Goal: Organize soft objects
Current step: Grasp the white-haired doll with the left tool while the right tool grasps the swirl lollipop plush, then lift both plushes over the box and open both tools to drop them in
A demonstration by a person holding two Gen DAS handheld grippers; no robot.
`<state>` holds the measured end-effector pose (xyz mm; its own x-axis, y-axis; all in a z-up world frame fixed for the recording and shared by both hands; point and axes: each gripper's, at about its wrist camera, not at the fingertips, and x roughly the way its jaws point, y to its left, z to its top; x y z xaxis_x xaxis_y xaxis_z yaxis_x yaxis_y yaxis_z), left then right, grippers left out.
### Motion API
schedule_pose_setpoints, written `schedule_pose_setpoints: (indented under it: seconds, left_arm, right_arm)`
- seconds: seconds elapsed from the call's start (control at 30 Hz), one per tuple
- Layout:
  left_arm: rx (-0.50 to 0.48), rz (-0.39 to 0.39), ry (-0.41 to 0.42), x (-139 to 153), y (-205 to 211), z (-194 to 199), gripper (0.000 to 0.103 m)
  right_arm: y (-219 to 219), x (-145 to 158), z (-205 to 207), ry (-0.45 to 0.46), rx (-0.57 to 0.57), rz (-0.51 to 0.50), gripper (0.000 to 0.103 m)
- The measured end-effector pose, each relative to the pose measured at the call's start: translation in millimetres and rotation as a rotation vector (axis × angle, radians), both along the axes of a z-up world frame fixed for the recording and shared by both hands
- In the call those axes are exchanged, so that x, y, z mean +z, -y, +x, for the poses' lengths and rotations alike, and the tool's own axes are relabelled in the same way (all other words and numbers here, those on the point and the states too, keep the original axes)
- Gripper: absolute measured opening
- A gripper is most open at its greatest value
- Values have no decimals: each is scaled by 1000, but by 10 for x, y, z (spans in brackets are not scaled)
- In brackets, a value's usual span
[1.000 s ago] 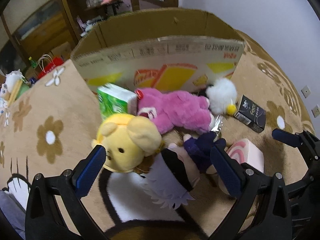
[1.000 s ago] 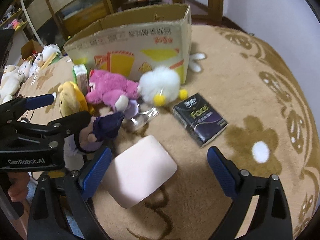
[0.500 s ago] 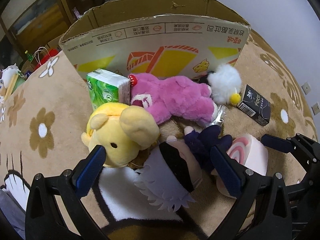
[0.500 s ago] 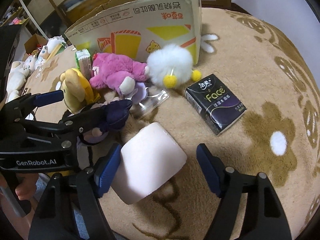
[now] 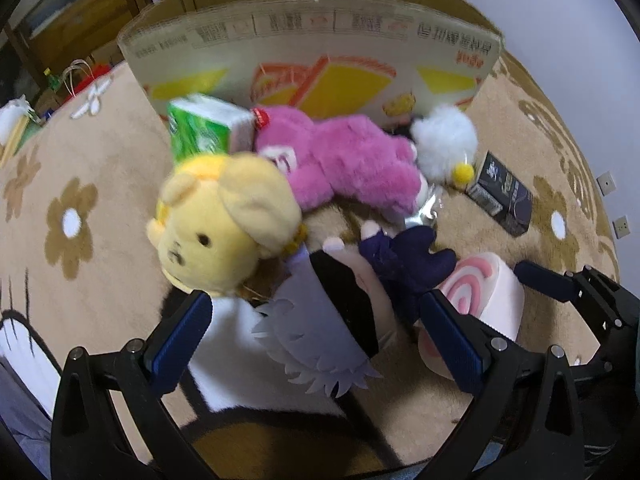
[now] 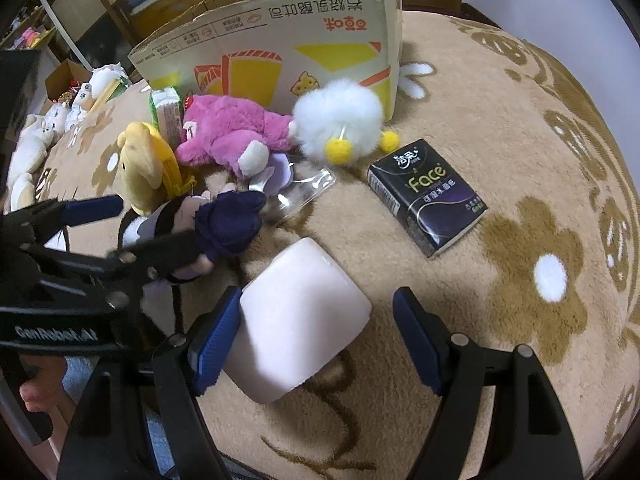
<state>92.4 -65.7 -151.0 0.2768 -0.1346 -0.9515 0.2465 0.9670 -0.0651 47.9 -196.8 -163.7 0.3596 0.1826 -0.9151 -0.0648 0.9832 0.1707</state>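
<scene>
**Right jaws narrow around the pink roll**

The right gripper (image 6: 316, 334) has closed partway around the pink roll (image 6: 300, 320): one pad touches, the other stands clear, so no grasp yet. At nine o'clock the left gripper (image 5: 316, 330) hangs open over the doll (image 5: 340, 312). Other plush lies at twelve, before the box (image 6: 280, 40).

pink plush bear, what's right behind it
A cardboard box stands behind the pink plush bear, green tissue pack at its head. The box's inside is hidden.
</scene>
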Motion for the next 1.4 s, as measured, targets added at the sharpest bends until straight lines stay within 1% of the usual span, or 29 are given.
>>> schedule_pose_setpoints:
  seconds: [0.13, 0.23, 0.27, 0.3, 0.33, 0.37, 0.4, 0.43, 0.47, 0.5, 0.53, 0.6, 0.73, 0.87, 0.97, 1.0, 1.07, 1.13, 1.23, 1.37, 1.4]
  left_arm:
    - [11, 12, -40, -116, -4, 31, 102]
    - [23, -5, -72, -170, -22, 42, 102]
    - [25, -14, -82, -184, -26, 39, 101]
    - [23, -23, -88, -194, -23, 35, 97]
    - [18, -34, -97, -205, -23, 28, 95]
    - [15, -51, -109, -213, -18, 21, 90]
    - [14, -62, -117, -217, -24, 12, 84]
    - [13, -75, -125, -218, -21, 3, 82]
    - [12, -85, -130, -216, -19, -1, 74]
    - [6, -106, -137, -204, -19, -12, 63]
    - [4, -121, -144, -192, -9, 7, 63]
    - [8, -117, -136, -167, -10, -11, 59]
    - [6, -102, -108, -101, 3, -53, 57]
    - [4, -68, -36, 43, -12, -104, 57]
    - [14, -55, 16, 157, -53, -123, 57]
    - [12, -48, 45, 216, -57, -147, 57]
    - [7, -47, 86, 308, -87, -171, 57]
    - [9, -47, 132, 427, -117, -219, 57]
    - [9, -28, 209, 577, -32, -262, 57]
    - [16, -28, 345, 856, -57, -383, 57]
    - [25, -35, 400, 944, -73, -426, 57]
  right_arm:
    - [-25, -36, 11, -13, 6, 1, 81]
    - [-43, -55, 18, -22, 12, 9, 81]
    - [-45, -58, 22, -23, 14, 9, 80]
    - [-52, -63, 24, -26, 18, 10, 79]
    - [-62, -71, 30, -31, 23, 17, 74]
    - [-69, -79, 33, -35, 27, 24, 68]
    - [-82, -86, 33, -38, 33, 30, 66]
    - [-93, -82, 34, -37, 37, 30, 63]
    - [-103, -72, 31, -32, 40, 27, 58]
    - [-122, -65, 23, -27, 43, 27, 57]
    - [-129, -50, 20, -23, 43, 27, 54]
    - [-150, -31, 16, -18, 41, 24, 50]
    - [-190, 26, -3, 8, 45, -6, 40]
    - [-178, 113, -37, 48, 22, -54, 33]
    - [-114, 188, -58, 87, -20, -71, 31]
    - [-85, 223, -68, 107, -34, -75, 31]
    - [-28, 324, -93, 161, -62, -80, 31]
    - [2, 455, -130, 234, -76, -86, 31]
    - [19, 669, -216, 343, -85, -109, 31]
    - [-20, 963, -345, 482, -94, -112, 31]
    - [-32, 1005, -377, 507, -92, -119, 31]
